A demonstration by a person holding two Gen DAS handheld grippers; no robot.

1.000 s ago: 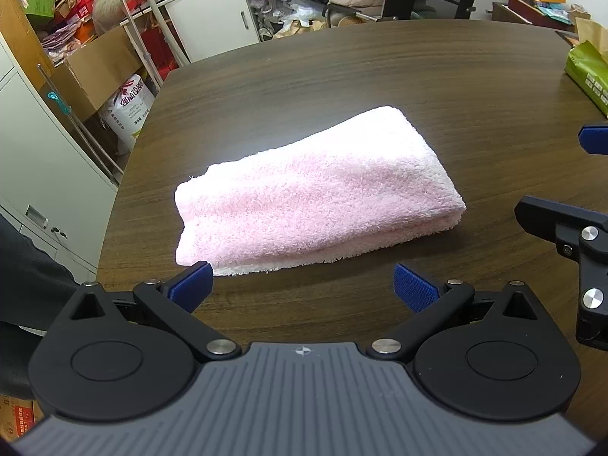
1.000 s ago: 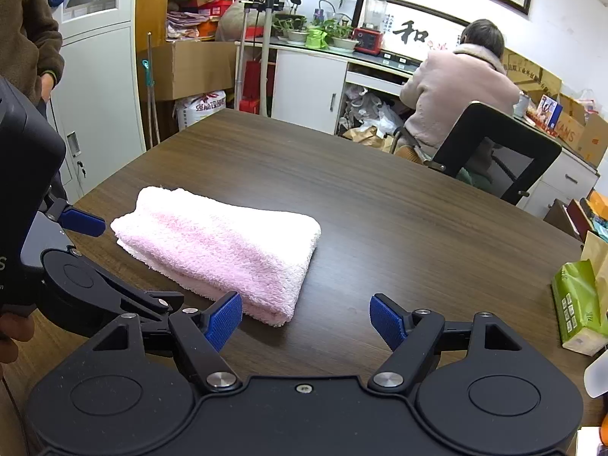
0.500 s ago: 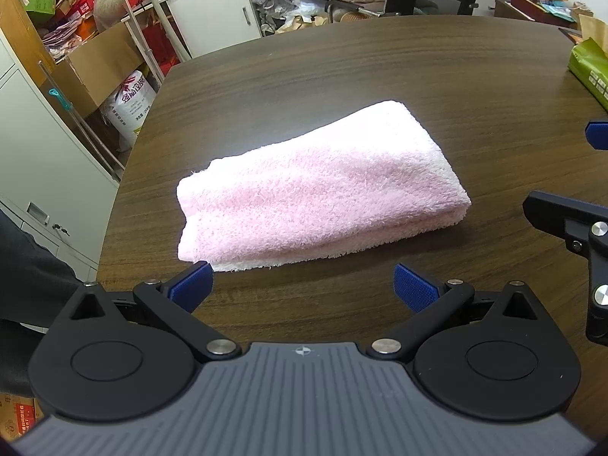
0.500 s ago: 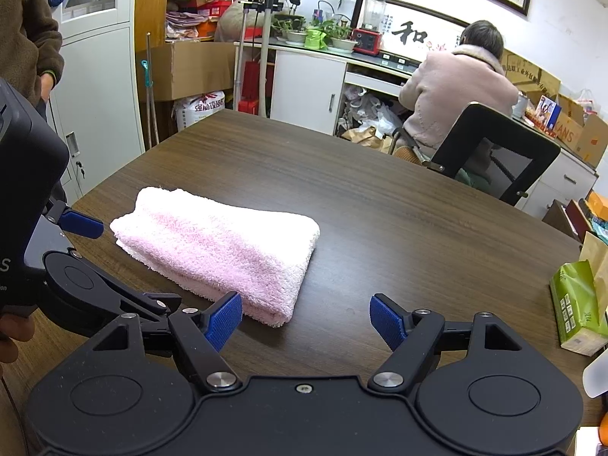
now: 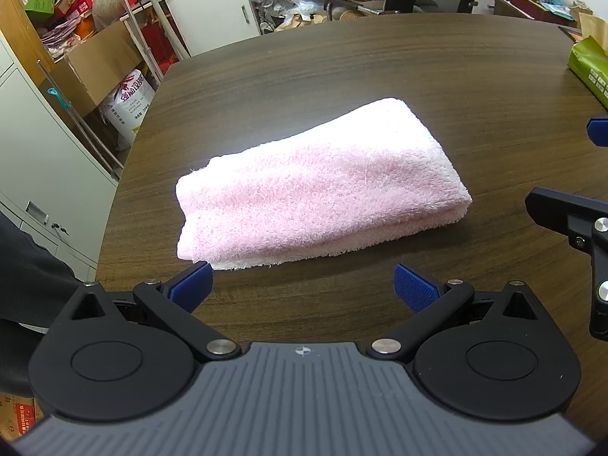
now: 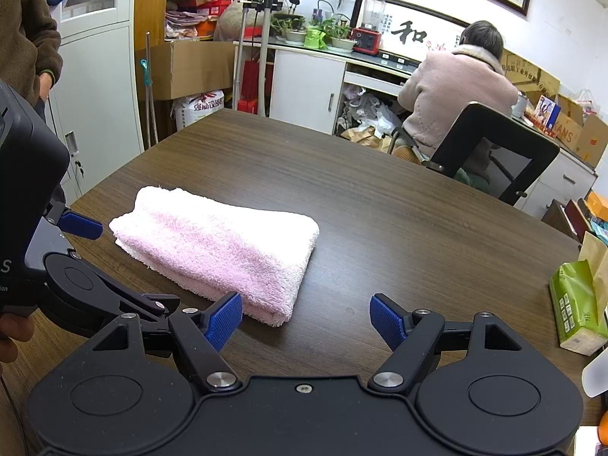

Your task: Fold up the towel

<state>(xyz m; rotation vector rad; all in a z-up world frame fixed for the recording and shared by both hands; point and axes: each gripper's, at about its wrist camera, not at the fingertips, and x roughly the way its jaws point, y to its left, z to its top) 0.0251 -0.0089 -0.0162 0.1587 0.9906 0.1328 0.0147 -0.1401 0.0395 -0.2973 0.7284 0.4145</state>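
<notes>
A pink towel (image 5: 319, 186) lies folded into a thick rectangle on the dark wooden table (image 5: 342, 68); it also shows in the right wrist view (image 6: 216, 250). My left gripper (image 5: 302, 288) is open and empty, just short of the towel's near edge, above the table. My right gripper (image 6: 306, 319) is open and empty, near the towel's right end. The right gripper's fingers (image 5: 570, 212) show at the right edge of the left wrist view. The left gripper (image 6: 76, 266) shows at the left of the right wrist view.
A green tissue pack (image 6: 577, 304) lies at the table's right edge, also in the left wrist view (image 5: 591, 68). A person (image 6: 456, 91) sits on a black chair (image 6: 494, 152) beyond the far edge. White cabinets (image 5: 45, 159) and boxes stand to the left.
The towel lies still. My left gripper has drifted slightly, so the towel sits a little higher in its view. The right gripper has barely moved.
</notes>
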